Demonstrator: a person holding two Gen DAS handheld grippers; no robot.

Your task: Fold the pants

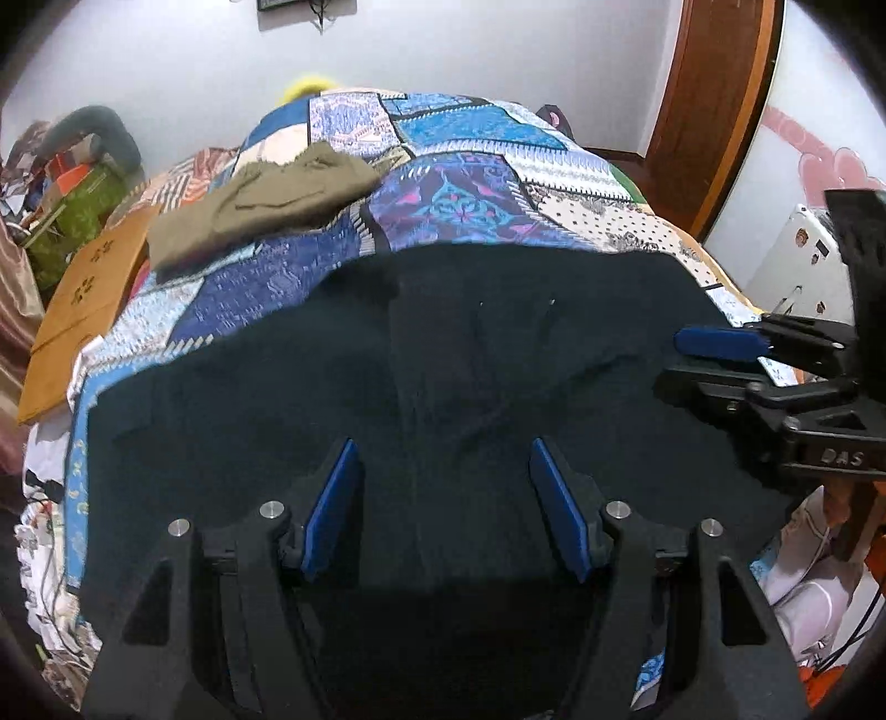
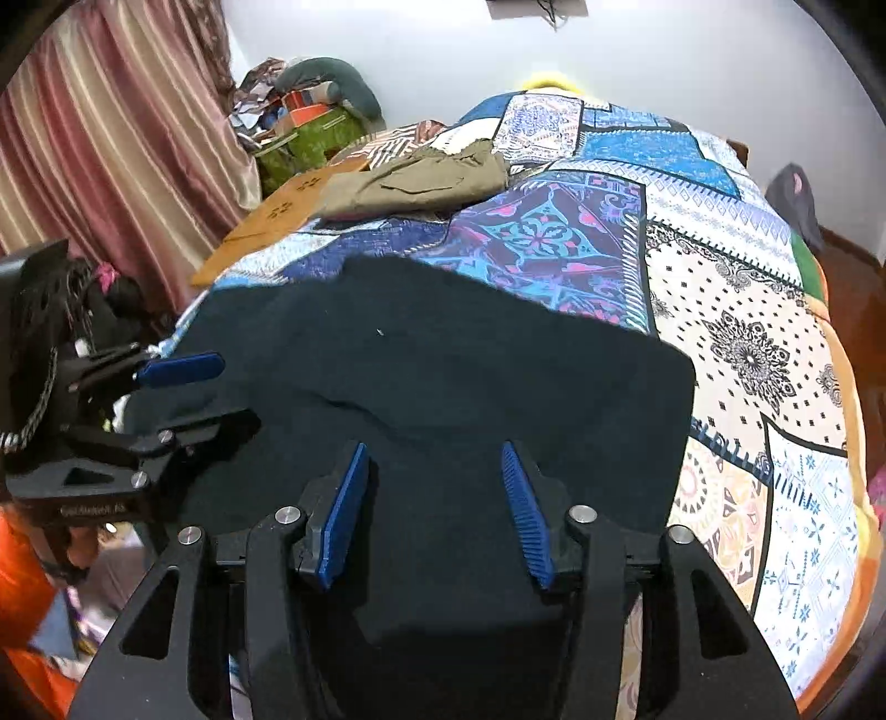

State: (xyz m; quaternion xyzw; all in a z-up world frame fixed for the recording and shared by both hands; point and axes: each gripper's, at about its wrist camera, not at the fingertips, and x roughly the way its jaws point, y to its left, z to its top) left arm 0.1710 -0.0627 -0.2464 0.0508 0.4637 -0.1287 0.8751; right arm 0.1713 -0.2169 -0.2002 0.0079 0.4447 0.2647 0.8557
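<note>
Two tools out, both gaping, gripping nothing: my left tool and right tool hover over dark pants spread flat on the bed, directly beneath both.

Dark pants near edge hidden behind gripper bodies, folds lost in blackness; yellow thing mostly behind bed; wall frame cut off.
</note>
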